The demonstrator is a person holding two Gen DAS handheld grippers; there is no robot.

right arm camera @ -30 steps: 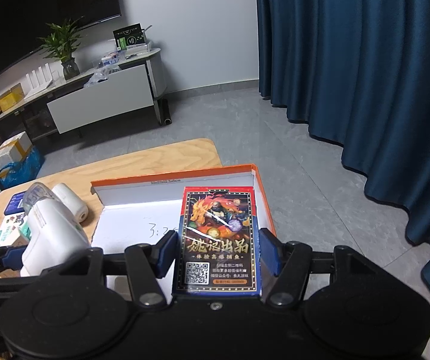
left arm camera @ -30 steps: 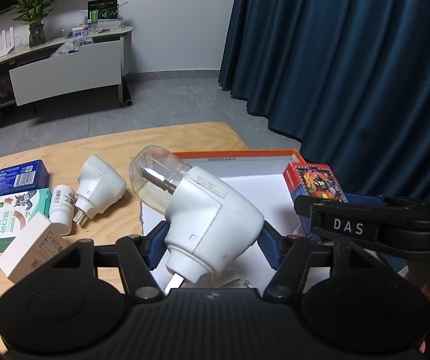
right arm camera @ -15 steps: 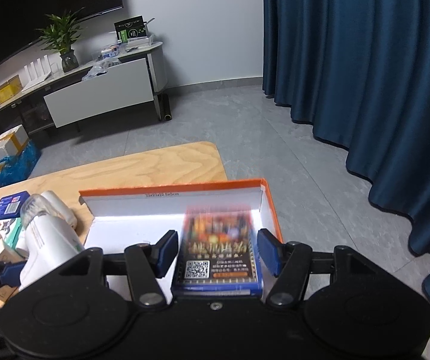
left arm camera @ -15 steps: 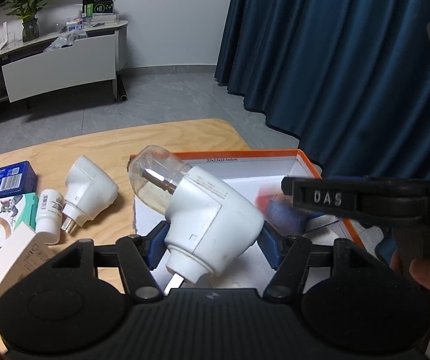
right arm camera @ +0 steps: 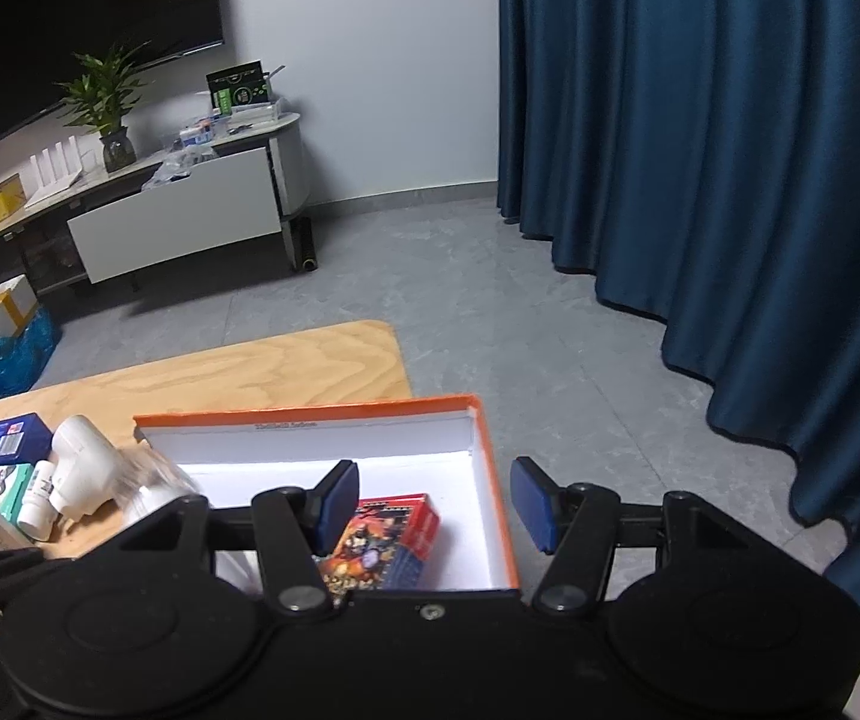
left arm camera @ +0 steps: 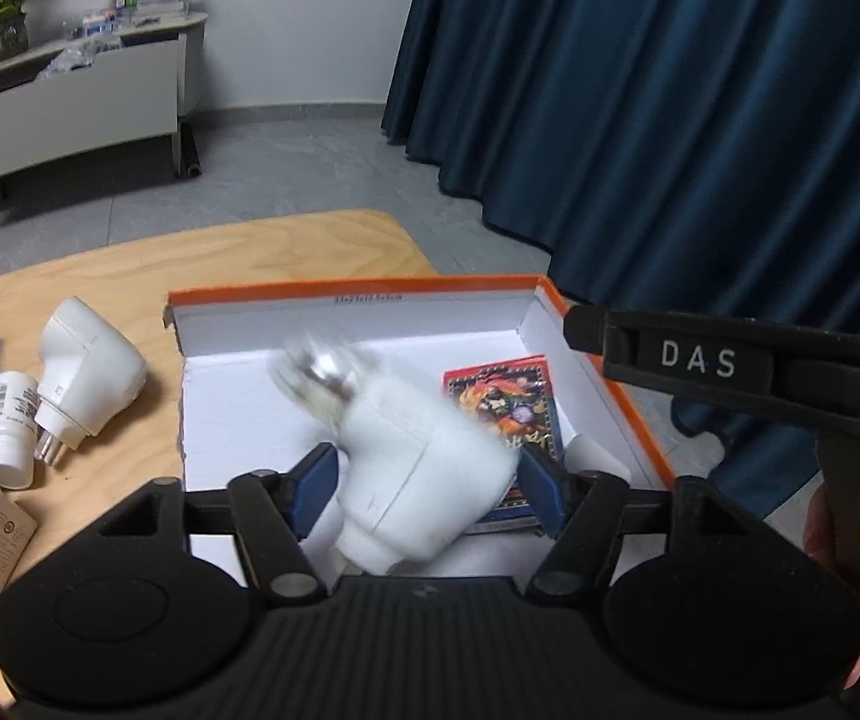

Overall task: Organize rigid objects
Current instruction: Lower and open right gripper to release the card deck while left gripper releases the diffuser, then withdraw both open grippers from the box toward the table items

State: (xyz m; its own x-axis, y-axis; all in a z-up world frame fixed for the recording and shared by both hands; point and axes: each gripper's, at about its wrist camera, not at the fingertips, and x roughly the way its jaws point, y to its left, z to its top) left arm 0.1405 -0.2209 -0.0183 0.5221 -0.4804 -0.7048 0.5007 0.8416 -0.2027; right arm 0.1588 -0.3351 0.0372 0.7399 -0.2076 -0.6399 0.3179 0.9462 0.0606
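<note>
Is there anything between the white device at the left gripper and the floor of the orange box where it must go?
Nothing visible blocks it. The white device, blurred, is between the left gripper pads, whose jaws have just been opening, over bare floor of the orange box. The card box lies to its right.

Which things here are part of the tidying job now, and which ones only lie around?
In the job: orange box, card pack inside it, white plug-in device between the left gripper pads, right gripper.

Lying about: second white device, small bottle, blue curtain.
</note>
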